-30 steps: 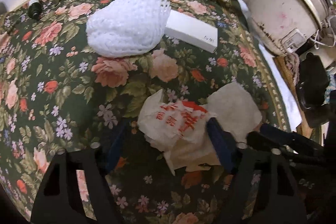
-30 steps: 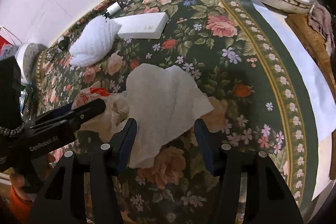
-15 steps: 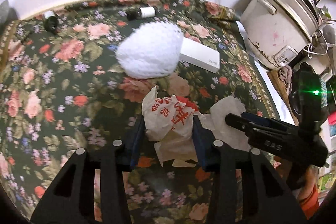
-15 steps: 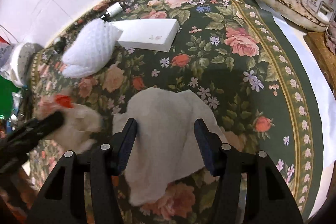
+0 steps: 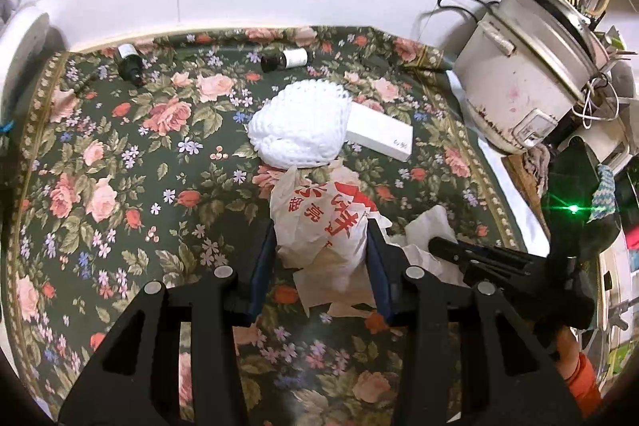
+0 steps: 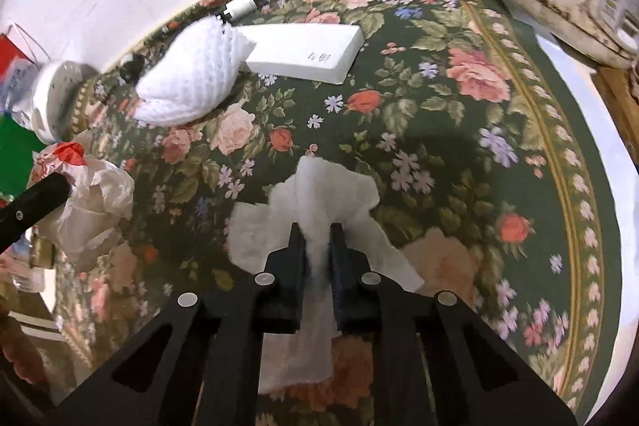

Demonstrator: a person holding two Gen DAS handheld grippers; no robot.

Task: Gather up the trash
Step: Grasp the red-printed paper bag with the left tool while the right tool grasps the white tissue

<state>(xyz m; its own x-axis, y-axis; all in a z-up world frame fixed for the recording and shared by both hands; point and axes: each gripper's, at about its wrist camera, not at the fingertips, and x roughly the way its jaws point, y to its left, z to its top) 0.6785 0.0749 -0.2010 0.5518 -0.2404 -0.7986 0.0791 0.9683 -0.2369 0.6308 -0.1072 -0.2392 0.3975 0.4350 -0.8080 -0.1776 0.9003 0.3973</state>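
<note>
My left gripper (image 5: pixel 321 238) is shut on a crumpled white wrapper with red print (image 5: pixel 319 222), held a little above the floral tablecloth (image 5: pixel 120 154). The same wrapper (image 6: pixel 88 202) shows at the left of the right wrist view, beside a black finger of the left gripper. My right gripper (image 6: pixel 317 238) is shut on a white paper napkin (image 6: pixel 319 194) that bunches up between its pads while its corners lie on the cloth. In the left wrist view the napkin (image 5: pixel 427 226) sits right of the wrapper, with the right gripper's fingers on it.
A white foam net sleeve (image 5: pixel 299 126) and a flat white box (image 5: pixel 379 136) lie further back. Two small dark bottles (image 5: pixel 285 59) rest near the wall. A worn white rice cooker (image 5: pixel 527 78) stands at the right. A person's orange sleeve (image 5: pixel 579 378) shows low right.
The left gripper closed on the printed wrapper and lifted it off the cloth. The right gripper closed on the napkin, pinching it into a ridge.
</note>
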